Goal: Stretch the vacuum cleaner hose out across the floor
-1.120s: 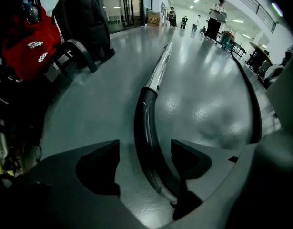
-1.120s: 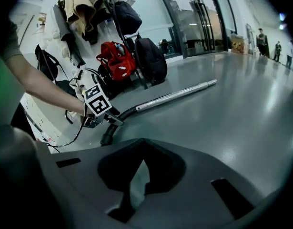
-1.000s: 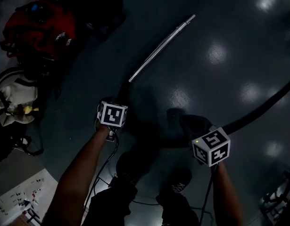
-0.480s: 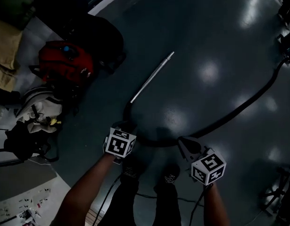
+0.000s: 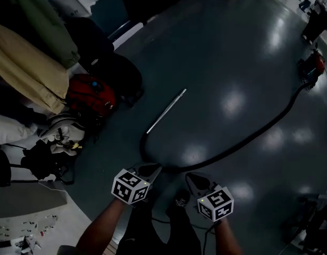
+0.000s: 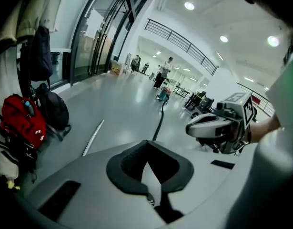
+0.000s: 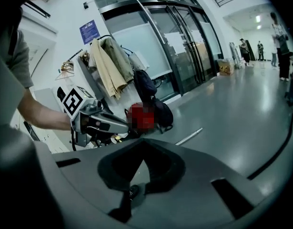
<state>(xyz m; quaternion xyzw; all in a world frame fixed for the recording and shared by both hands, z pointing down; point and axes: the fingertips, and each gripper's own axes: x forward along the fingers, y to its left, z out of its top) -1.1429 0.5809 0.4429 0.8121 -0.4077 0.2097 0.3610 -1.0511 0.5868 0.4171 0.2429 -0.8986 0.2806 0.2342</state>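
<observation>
The black vacuum hose (image 5: 243, 142) lies on the dark floor in a long curve, from a bend near my feet out to the vacuum cleaner (image 5: 311, 68) at far right. A metal wand (image 5: 166, 111) extends from the bend toward the upper left. Both grippers hover high above the floor, apart from the hose. My left gripper (image 5: 148, 170) has just been closing its jaws, and they now meet with nothing between them. My right gripper (image 5: 193, 178) is shut and empty too. The left gripper view shows the hose (image 6: 159, 125), the wand (image 6: 93, 137) and its own closed tips (image 6: 147, 144).
A red backpack (image 5: 91, 95) and dark bags sit against the left wall beside hanging coats (image 5: 30, 62). White paper with small parts (image 5: 25, 232) lies at bottom left. People stand far down the hall (image 6: 161, 73). My shoes (image 5: 179, 200) are below the grippers.
Both grippers have risen well away from the floor and the hose bend. The left jaws have closed empty. Hose and wand stay on the floor and look smaller; more of the room shows.
</observation>
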